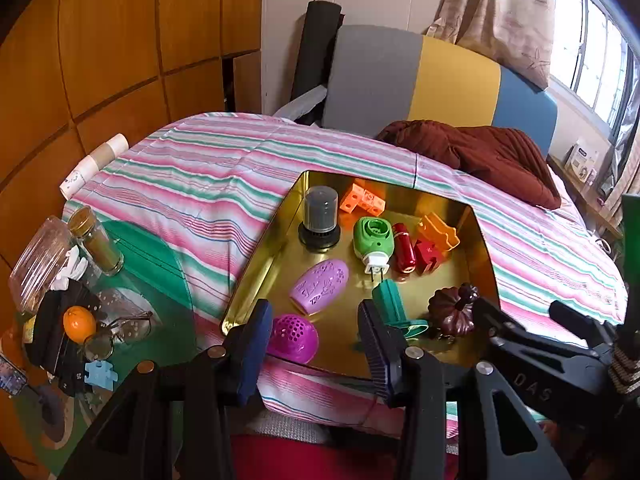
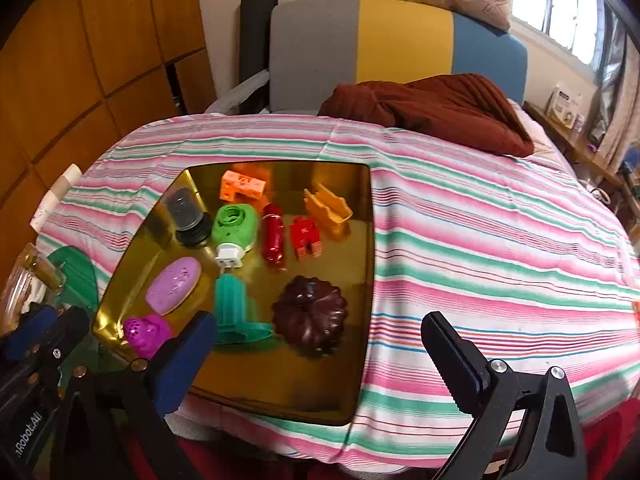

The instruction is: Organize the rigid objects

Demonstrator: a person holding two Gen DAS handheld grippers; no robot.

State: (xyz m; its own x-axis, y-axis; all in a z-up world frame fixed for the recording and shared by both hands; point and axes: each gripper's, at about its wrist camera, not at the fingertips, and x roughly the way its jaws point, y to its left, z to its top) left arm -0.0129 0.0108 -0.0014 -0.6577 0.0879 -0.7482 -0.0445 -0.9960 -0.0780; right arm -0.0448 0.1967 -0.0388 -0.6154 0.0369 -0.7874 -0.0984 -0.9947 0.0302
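Note:
A gold tray (image 1: 256,280) (image 2: 280,392) lies on the striped bedcover. It holds a grey jar (image 1: 319,216), an orange block (image 1: 362,200), a green plug-in device (image 1: 373,240), a red cylinder (image 1: 403,246), a red piece (image 2: 305,236), a yellow-orange piece (image 2: 328,210), a lilac oval (image 1: 320,286), a magenta perforated ball (image 1: 294,338) (image 2: 146,334), a teal piece (image 2: 234,308) and a dark brown pumpkin shape (image 2: 310,316). My left gripper (image 1: 316,344) hovers open over the tray's near left corner, holding nothing. My right gripper (image 2: 320,348) stands wide open, just short of the pumpkin shape.
The striped bedcover (image 2: 480,240) spreads to the right, with a brown blanket (image 2: 440,108) at the headboard. On the left, a green side table (image 1: 160,264) carries glass jars (image 1: 40,260), an orange fruit (image 1: 79,323), spectacles and a blue puzzle piece (image 1: 100,376).

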